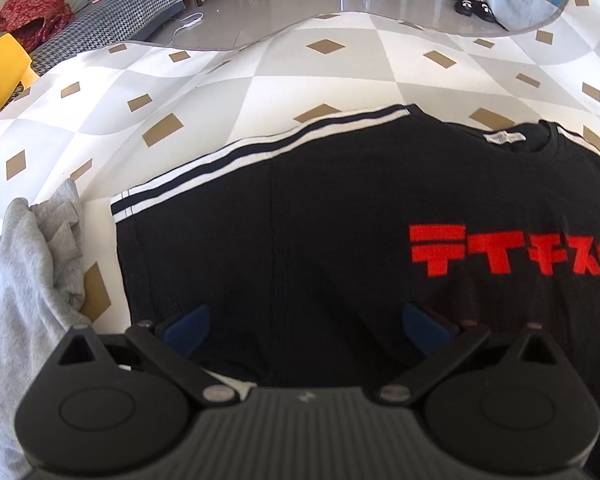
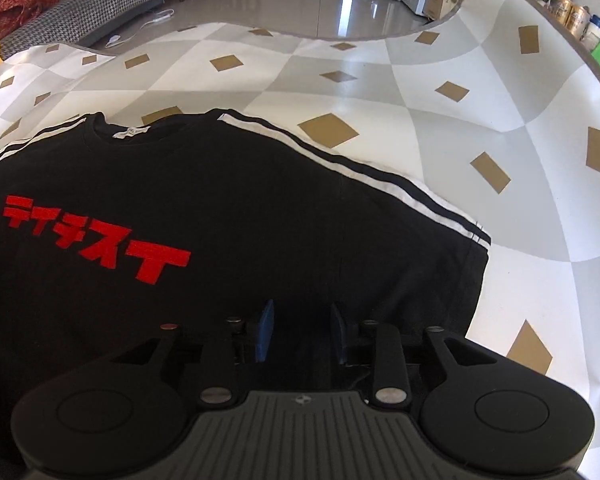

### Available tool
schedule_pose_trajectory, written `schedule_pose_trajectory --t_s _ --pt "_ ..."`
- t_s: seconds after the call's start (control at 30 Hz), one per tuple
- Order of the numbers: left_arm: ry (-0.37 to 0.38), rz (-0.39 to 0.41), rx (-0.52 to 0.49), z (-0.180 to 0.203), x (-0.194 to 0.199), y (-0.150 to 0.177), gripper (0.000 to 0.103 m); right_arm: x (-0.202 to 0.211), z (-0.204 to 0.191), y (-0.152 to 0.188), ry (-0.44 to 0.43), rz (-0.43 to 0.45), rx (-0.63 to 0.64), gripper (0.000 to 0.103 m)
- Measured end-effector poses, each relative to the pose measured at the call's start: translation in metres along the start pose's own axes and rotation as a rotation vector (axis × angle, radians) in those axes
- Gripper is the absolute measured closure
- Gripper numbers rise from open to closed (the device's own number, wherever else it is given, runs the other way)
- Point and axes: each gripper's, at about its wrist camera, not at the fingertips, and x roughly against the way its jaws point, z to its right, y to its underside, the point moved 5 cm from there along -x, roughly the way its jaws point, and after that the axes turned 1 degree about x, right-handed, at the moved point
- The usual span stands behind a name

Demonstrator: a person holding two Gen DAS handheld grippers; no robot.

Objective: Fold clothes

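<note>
**Black T-shirt laid flat, both grippers free above its lower body**

The black T-shirt (image 1: 300,220) lies face up and spread on the checkered table cover (image 1: 260,72), collar toward the far edge, red lettering across the chest, striped sleeves reaching out to either side. A grey garment (image 1: 28,280) sits bunched just beside the left sleeve, near the cover's left edge.

The left gripper (image 1: 306,330) hovers over the shirt's lower left part with its blue pads spread wide and nothing between them. The right gripper (image 2: 302,334) stands over the lower right part, its pads parted by a narrower gap; it looks released, though against black cloth it is hard to be sure that no fold is caught there.

The step in hand is probably the first fold. To do it well, each gripper should pinch both layers at matching spots on one side, lift only enough to clear the cloth, carry the edge over in a straight line parallel to the side seam, and keep clear of the grey garment.
</note>
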Motion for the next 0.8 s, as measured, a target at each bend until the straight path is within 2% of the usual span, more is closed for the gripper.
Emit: schedule_pose_trajectory --t_s 0.17,0.3,0.47,0.6,0.8 --pt "-0.012 -0.002 0.019 -0.01 -0.001 0.002 0.0 -0.002 0.018 -0.002 0.013 0.007 -0.057 0.071" --pt "-0.033 0.008 0.024 -0.02 -0.002 0.001 0.0 -0.004 0.019 -0.004 0.05 0.009 -0.042 0.065" --pt "-0.105 0.006 0.061 -0.035 -0.002 -0.001 0.0 -0.002 0.019 -0.006 0.072 -0.004 -0.076 0.065" --pt "-0.08 -0.014 0.085 -0.037 0.003 0.004 0.0 0.009 0.017 -0.006 0.062 -0.005 -0.109 0.065" --pt "-0.02 -0.007 0.059 -0.019 0.022 0.014 0.0 0.032 0.014 0.0 -0.001 -0.003 -0.149 0.065"
